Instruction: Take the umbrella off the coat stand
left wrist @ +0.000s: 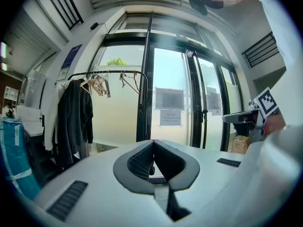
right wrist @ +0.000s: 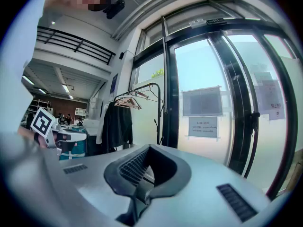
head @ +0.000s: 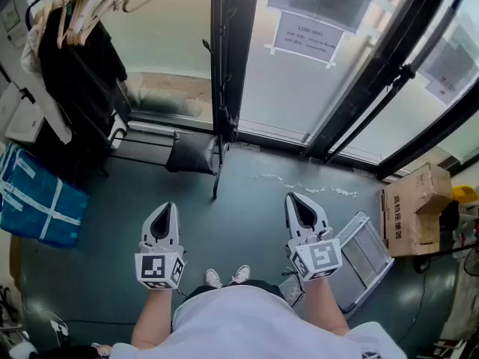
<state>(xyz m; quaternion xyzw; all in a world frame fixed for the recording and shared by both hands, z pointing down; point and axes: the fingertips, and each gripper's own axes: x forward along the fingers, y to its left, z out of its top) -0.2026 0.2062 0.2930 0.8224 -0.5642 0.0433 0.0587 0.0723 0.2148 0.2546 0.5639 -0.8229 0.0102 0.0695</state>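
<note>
A clothes rack [head: 82,6] stands at the upper left of the head view, with a black coat [head: 75,73] and several wooden hangers on its rail. A slim dark rod with a hooked top [head: 212,118] hangs along the rack's right upright; it looks like the umbrella. It also shows as a small hook [right wrist: 155,123] in the right gripper view. My left gripper [head: 163,206] and right gripper [head: 296,197] are held level side by side, well short of the rack. Both are shut with nothing between the jaws, as the left gripper [left wrist: 152,143] and right gripper [right wrist: 148,147] views show.
A black bag [head: 191,153] lies at the rack's foot. A blue bag [head: 34,200] sits at the left. At the right are a cardboard box [head: 412,208] and a folded metal frame [head: 363,256] on the floor. Glass doors with a paper notice [head: 308,36] stand ahead.
</note>
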